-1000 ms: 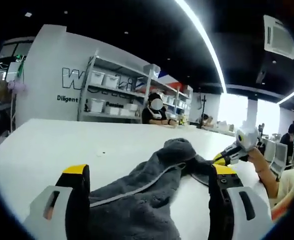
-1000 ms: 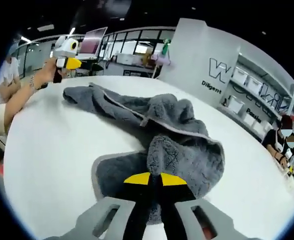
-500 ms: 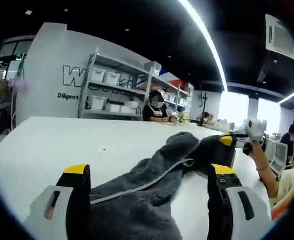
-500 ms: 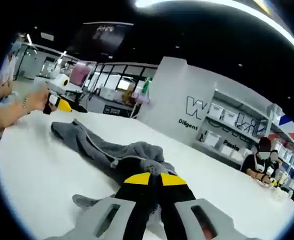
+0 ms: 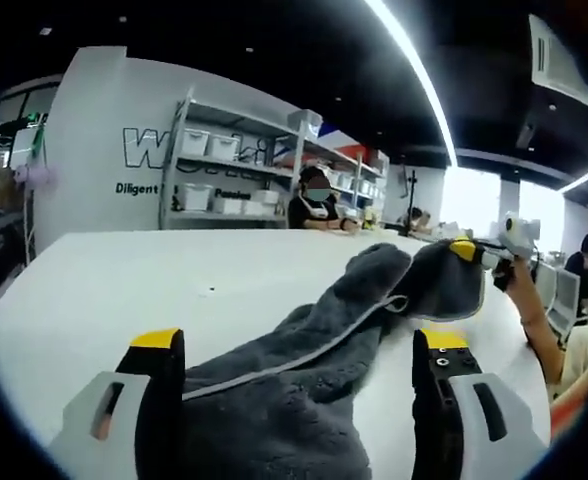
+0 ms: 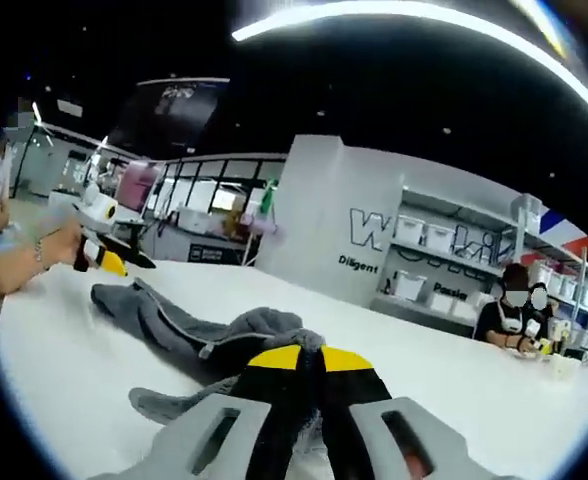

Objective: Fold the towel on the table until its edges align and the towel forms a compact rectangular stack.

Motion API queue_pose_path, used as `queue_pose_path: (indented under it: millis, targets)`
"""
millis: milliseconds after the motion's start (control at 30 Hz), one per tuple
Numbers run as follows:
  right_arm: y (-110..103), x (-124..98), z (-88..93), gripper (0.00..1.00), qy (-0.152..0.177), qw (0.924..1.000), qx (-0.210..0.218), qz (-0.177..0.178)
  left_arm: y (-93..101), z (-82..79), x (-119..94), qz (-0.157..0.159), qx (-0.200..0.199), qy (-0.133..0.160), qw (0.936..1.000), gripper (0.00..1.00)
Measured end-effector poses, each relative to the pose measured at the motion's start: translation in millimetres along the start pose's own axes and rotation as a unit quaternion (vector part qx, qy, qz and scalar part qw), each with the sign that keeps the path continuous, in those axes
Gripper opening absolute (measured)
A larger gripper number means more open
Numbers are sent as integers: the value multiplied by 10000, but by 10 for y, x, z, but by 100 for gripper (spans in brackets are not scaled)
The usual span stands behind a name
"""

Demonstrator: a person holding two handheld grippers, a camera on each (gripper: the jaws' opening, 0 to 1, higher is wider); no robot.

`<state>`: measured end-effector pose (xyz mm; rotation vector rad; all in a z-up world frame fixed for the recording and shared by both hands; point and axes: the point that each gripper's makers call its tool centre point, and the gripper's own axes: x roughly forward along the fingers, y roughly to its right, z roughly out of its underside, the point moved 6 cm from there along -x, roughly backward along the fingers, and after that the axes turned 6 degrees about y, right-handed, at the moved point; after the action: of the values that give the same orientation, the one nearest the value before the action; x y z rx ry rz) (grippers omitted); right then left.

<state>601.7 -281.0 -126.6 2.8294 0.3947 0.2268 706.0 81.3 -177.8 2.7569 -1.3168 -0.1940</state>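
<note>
Two claws: right (image 6: 311,357) pinches fluffy grey towel (image 6: 189,335), left (image 5: 299,345) spread wide.

The towel (image 5: 304,380) is thick grey cloth, fluffy and matt, edged with a smoother pale woven band. The worktop (image 5: 124,290) looks smooth, white and faintly glossy. Each tool (image 6: 309,375) looks like matt grey plastic with yellow tips.

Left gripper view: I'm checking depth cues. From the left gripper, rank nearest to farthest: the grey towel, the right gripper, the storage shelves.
1. grey towel, lying between the left gripper's fingers.
2. right gripper, at right, lifting the towel's far end.
3. storage shelves, past the table, against the wall.
</note>
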Motion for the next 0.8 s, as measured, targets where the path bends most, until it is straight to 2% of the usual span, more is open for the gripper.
queue_pose_path:
  millis: [200,300,433,500,533,667,800]
  targets:
    - [-22,-113,-198,1,529,9981,-178,241,56,77,10,-9,322,-266,9991,92]
    - [12,-159,-243,1,641,9970,-216,389,38,85,13,-44,401,-329,9986,92]
    - [120,-248,-266,1,786,9939,-47,769,-31,61,20,-39,376,-332,9987,93]
    - [167,-294,-317,1,1077,9913,124,744,-80,39,31,-49,390,-339,9987,93]
    - [183,-311,-325,1,1116,9907,145,767,-79,37,31,-55,402,-337,9986,93]
    - [324,-360,-300,1,1054,9884,152,1081,-104,21,41,-49,390,-332,9987,93]
    - [511,-361,-137,2,753,9865,438,1388,-46,44,18,-65,400,-332,9986,93]
